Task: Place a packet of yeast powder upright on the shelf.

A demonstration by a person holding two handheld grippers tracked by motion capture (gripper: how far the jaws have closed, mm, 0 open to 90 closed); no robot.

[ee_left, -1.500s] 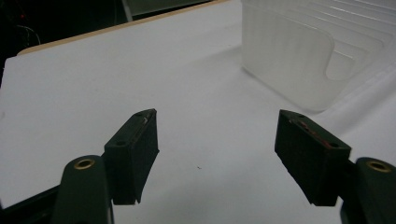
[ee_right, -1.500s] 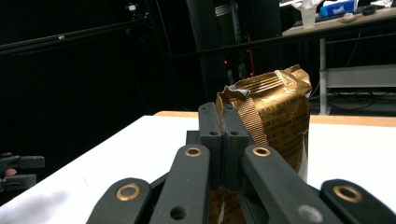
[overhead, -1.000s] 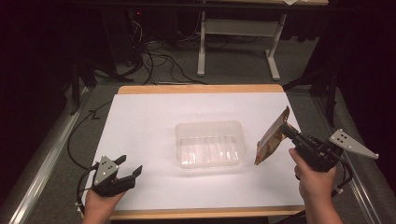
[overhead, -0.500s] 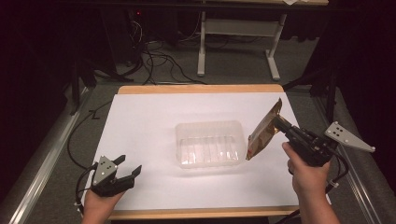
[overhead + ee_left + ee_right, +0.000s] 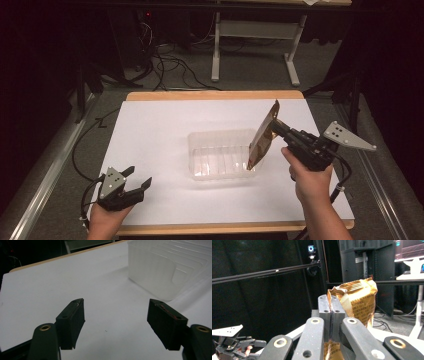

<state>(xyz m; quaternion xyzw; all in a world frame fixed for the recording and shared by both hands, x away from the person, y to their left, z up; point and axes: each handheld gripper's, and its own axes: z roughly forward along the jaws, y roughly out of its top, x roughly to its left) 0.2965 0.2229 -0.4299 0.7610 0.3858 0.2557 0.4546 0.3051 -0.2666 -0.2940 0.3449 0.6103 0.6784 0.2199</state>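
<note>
A clear plastic container (image 5: 220,134) stands empty in the middle of the white table top (image 5: 165,125). My right gripper (image 5: 276,125) is shut on a gold snack packet (image 5: 263,135), holding it on edge and tilted over the container's right end. In the right gripper view the jaws (image 5: 331,307) pinch the packet (image 5: 359,300) by its edge. My left gripper (image 5: 140,175) rests at the front left of the table, open, nothing between its pads (image 5: 72,317). The container (image 5: 155,270) lies ahead of it to the right.
A cable (image 5: 80,150) trails off the table's left side. Beyond the far edge stand a white desk frame (image 5: 255,35) and cables on the floor. The left gripper (image 5: 239,342) appears low in the right gripper view.
The right hand has carried the packet left and upward, from beside the container's right side to over its right end. The left gripper has stayed put.
</note>
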